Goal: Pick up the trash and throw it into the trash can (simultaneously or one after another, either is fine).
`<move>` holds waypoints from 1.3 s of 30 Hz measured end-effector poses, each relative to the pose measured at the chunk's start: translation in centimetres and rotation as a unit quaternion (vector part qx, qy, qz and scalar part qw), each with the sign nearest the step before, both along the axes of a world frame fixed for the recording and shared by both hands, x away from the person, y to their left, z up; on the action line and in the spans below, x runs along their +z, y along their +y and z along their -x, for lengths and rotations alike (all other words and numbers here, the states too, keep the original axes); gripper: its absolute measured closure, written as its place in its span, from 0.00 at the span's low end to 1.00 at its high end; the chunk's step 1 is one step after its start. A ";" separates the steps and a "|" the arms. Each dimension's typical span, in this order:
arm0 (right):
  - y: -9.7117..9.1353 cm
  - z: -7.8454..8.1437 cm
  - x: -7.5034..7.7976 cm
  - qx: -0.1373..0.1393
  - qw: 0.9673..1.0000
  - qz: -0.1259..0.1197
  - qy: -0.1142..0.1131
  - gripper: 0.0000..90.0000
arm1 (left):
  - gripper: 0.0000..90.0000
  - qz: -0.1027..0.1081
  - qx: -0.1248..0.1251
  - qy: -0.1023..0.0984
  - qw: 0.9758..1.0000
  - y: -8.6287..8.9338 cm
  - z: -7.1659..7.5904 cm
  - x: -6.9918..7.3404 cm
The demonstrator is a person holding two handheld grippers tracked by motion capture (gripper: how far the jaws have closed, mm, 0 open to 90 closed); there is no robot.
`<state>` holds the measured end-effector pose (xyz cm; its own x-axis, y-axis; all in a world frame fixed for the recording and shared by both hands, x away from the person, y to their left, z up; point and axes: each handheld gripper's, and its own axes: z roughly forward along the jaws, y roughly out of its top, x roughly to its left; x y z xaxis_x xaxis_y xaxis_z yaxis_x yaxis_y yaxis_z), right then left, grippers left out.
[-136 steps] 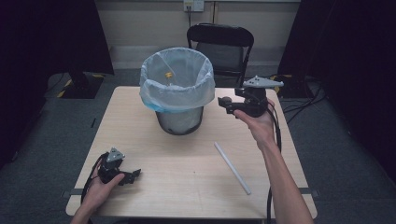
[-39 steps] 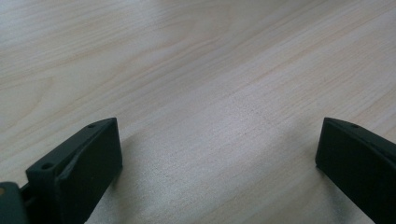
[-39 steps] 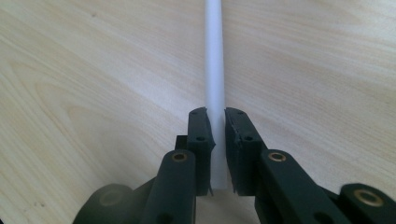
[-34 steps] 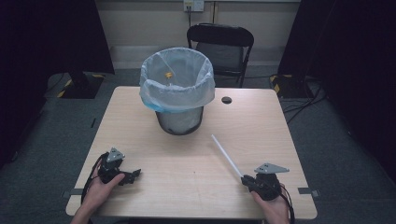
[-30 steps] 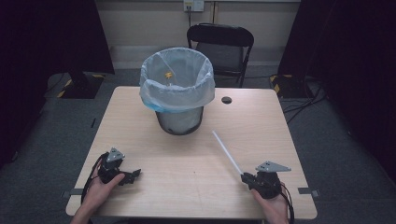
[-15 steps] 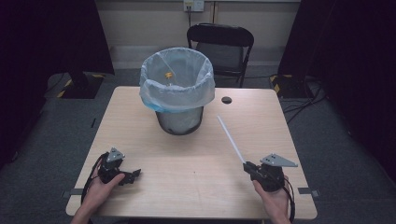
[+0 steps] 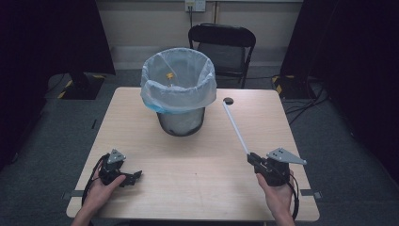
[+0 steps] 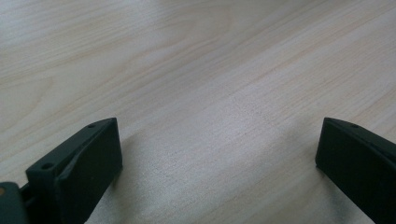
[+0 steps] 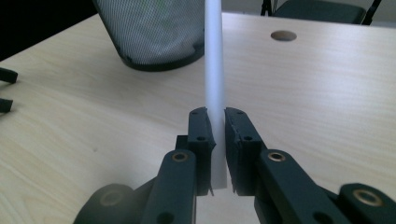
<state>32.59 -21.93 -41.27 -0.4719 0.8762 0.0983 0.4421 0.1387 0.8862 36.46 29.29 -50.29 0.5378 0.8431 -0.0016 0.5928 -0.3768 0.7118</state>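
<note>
Right tongs (image 9: 215, 154) clench the white rod (image 9: 215, 70) at its near end; left tongs (image 8: 219, 163) rest released on the tabletop (image 7: 188, 165). Recommend keeping grip firm and rod tip steered over the bin (image 7: 179, 89).

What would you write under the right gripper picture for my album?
Right gripper shut on a white tube, with the mesh bin behind.

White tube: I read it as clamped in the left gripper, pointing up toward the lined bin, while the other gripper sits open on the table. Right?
Not quite. The white tube is clamped in the right gripper, as the right gripper view shows. It does point toward the lined bin, and the open one on the table is the left gripper.
</note>
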 end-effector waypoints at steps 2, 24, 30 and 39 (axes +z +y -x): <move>0.0 -0.2 0.4 -0.003 1.000 -0.007 -0.008 0.91 | 0.00 0.000 0.000 0.000 1.000 0.0 0.0 0.0; 0.8 -3.2 6.6 0.019 0.994 -0.065 -0.089 0.91 | 0.00 0.000 0.000 0.000 1.000 0.0 0.0 0.0; 2.0 -4.4 8.2 0.049 0.990 -0.083 -0.105 0.91 | 0.00 0.000 0.000 0.000 1.000 0.0 0.0 0.0; 3.6 -5.9 10.8 0.081 0.983 -0.101 -0.132 0.91 | 0.00 0.000 0.000 0.000 1.000 0.0 0.0 0.0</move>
